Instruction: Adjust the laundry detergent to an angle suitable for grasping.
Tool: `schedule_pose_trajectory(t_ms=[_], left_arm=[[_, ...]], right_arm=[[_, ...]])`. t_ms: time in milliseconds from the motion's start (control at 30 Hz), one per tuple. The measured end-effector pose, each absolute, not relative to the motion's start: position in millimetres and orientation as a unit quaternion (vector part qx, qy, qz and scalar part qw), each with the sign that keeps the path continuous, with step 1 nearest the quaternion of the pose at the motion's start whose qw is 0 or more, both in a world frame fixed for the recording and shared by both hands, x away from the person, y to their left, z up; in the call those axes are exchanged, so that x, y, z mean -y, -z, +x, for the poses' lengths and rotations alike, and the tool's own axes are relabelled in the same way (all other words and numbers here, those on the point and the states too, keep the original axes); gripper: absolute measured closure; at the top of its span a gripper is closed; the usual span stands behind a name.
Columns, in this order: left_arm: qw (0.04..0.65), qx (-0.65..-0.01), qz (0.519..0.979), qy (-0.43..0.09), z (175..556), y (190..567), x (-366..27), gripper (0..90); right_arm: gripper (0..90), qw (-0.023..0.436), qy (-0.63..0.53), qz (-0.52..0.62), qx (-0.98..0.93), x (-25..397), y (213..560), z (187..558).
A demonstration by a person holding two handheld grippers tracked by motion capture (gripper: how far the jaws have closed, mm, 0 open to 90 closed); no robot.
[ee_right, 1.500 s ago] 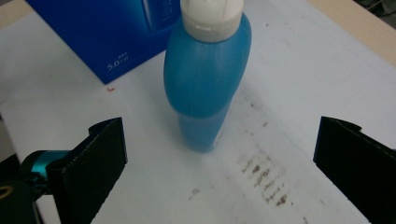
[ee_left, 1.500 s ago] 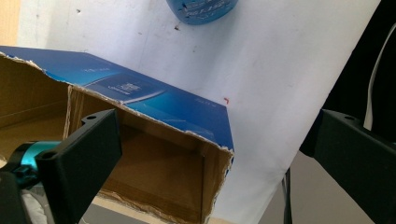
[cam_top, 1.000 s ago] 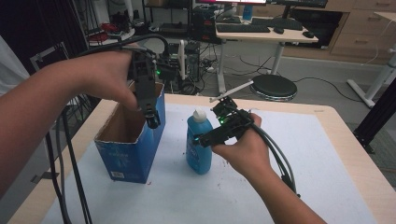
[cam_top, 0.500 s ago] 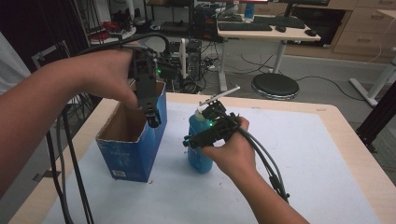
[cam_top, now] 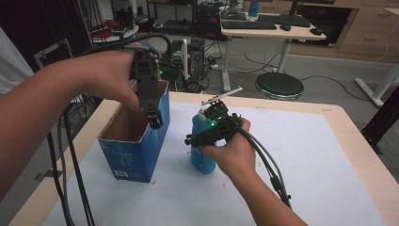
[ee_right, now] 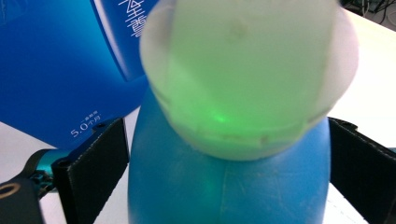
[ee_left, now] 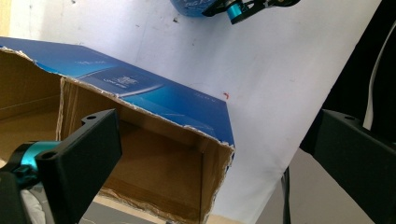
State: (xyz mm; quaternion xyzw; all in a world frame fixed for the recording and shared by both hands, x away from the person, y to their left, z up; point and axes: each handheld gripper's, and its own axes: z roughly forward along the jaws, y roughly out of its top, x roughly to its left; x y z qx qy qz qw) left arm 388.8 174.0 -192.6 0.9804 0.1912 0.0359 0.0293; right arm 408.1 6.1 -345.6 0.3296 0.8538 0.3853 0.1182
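Right gripper (cam_top: 200, 141) lower, astride upright bottle (cam_top: 203, 157)

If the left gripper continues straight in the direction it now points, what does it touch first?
Probably the open blue cardboard box. The left gripper points down with its jaws spread over the box's torn rim, so one jaw would likely meet the rim or the brown inside; depth is unclear.

On the blue box (ee_right: 56, 60) in my right gripper view I read "5.0" followed by small white Chinese characters, with larger white characters above, cut off. The print on its side in my other views is too blurred.
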Motion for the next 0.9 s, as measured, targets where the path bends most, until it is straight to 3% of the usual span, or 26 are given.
schedule_pose_trajectory(t_ms=[200,300,500,900], left_arm=[[0.03,-0.192,0.98,-0.035,389.1,193.5,-174.1,1.8],[0.029,-0.194,0.98,-0.034,388.8,194.5,-174.1,1.8],[0.028,-0.194,0.98,-0.035,388.9,194.8,-173.1,1.8],[0.029,-0.191,0.981,-0.034,389.6,195.5,-172.3,1.8]], right_arm=[[5.7,0.12,-0.383,0.331,-0.854,-8.0,347.2,407.7],[13.7,0.123,-0.386,0.324,-0.855,-8.5,346.3,405.5],[14.1,0.126,-0.386,0.325,-0.854,-6.7,345.4,406.0],[24.4,0.13,-0.388,0.319,-0.855,-6.1,345.3,404.9]])
